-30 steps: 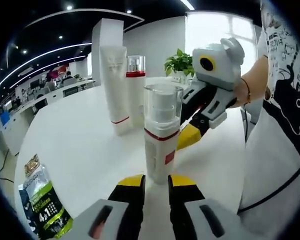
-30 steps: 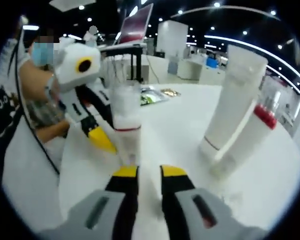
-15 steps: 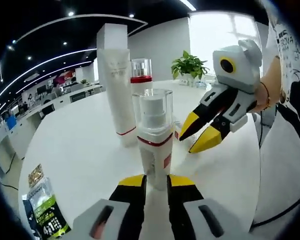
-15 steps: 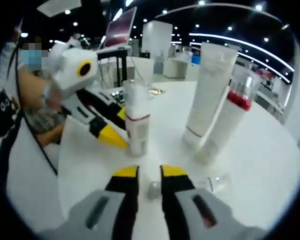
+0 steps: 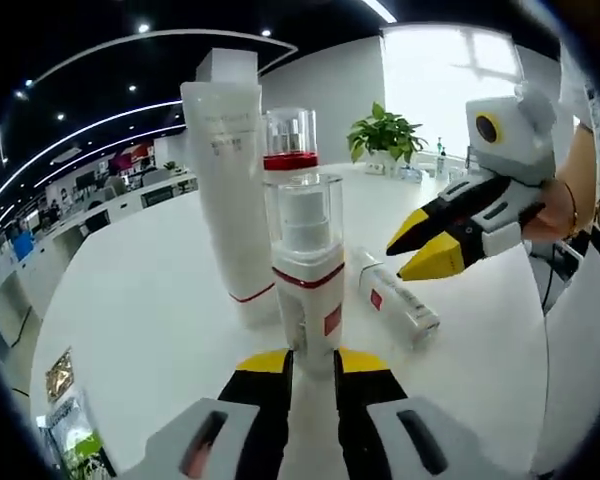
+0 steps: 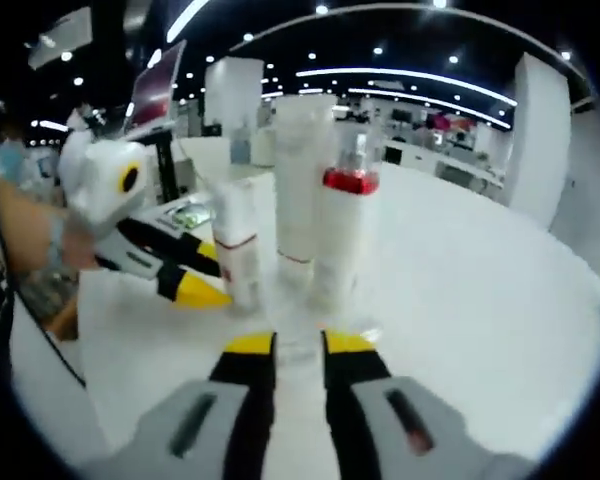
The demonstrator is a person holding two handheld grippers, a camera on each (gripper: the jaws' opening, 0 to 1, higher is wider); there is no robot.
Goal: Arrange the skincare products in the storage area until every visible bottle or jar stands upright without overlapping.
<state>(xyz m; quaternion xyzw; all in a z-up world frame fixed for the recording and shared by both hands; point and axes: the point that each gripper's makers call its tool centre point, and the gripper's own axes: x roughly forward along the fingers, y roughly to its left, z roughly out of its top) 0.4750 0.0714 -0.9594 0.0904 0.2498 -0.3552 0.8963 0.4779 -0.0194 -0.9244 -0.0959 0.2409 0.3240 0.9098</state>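
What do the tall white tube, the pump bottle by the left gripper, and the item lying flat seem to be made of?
The tall white tube looks like matte, opaque soft plastic, with no glare. The pump bottle seems glossy white plastic under a clear hard cap, the pump head visible through it. The lying bottle looks clear or frosted, glass or acrylic; I cannot tell which.

In the left gripper view, the foot of the pump bottle (image 5: 306, 275) was hidden behind the tips of the left hand-held gripper (image 5: 309, 362), the red-collared bottle (image 5: 289, 150) was largely covered by the pump bottle and the white tube (image 5: 230, 190), and a printed sachet (image 5: 72, 440) was cut off at the lower left edge. In the right gripper view, everything was blurred, so the lettering on the tube (image 6: 302, 180) and bottles could not be read, and the small clear bottle (image 6: 298, 345) lying between the jaws of the right hand-held gripper (image 6: 298, 344) was barely made out.
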